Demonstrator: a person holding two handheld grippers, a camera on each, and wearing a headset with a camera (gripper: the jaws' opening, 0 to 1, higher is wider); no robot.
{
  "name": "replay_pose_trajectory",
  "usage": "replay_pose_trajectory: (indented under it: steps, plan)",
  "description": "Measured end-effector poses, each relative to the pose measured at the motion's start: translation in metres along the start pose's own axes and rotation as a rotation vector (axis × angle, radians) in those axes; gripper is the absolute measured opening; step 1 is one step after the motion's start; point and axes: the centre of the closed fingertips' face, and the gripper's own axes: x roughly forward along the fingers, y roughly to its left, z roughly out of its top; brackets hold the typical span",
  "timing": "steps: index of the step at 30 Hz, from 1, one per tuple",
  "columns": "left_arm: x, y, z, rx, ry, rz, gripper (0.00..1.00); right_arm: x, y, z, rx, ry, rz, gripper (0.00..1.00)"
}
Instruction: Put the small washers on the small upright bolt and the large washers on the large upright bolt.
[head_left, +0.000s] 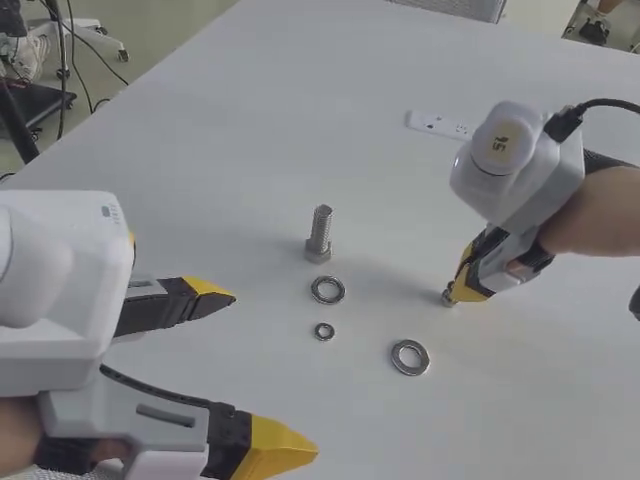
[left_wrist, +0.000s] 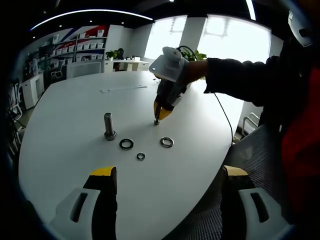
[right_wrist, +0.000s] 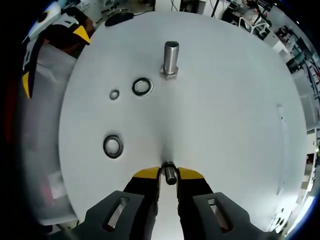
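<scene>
Nearest me, my left gripper (head_left: 265, 375) hangs low over the white table (head_left: 220, 110), jaws wide and empty. Past it three washers lie flat: a large washer (head_left: 410, 357) off to the right, the small washer (head_left: 324, 332), then a second large washer (head_left: 328, 290) just in front of the large bolt (head_left: 320, 235), which stands upright and bare. Out to the right, my right gripper (head_left: 462, 288) is pinched on the small bolt (right_wrist: 170, 175), its end down at the tabletop. I judge no washer is threaded yet; all three in sight are left to place
</scene>
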Motion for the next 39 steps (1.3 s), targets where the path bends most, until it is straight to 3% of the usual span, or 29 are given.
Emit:
replay_pose_trajectory:
  steps: [20, 39]
  plan:
    - [0.001, -0.001, -0.001, -0.001, 0.004, 0.0, 0.86, 0.009, -0.001, -0.005, 0.012, 0.001, 0.007, 0.16]
    - [0.0, -0.003, -0.001, 0.004, 0.006, -0.006, 0.86, -0.005, -0.001, -0.016, 0.043, -0.014, -0.022, 0.21]
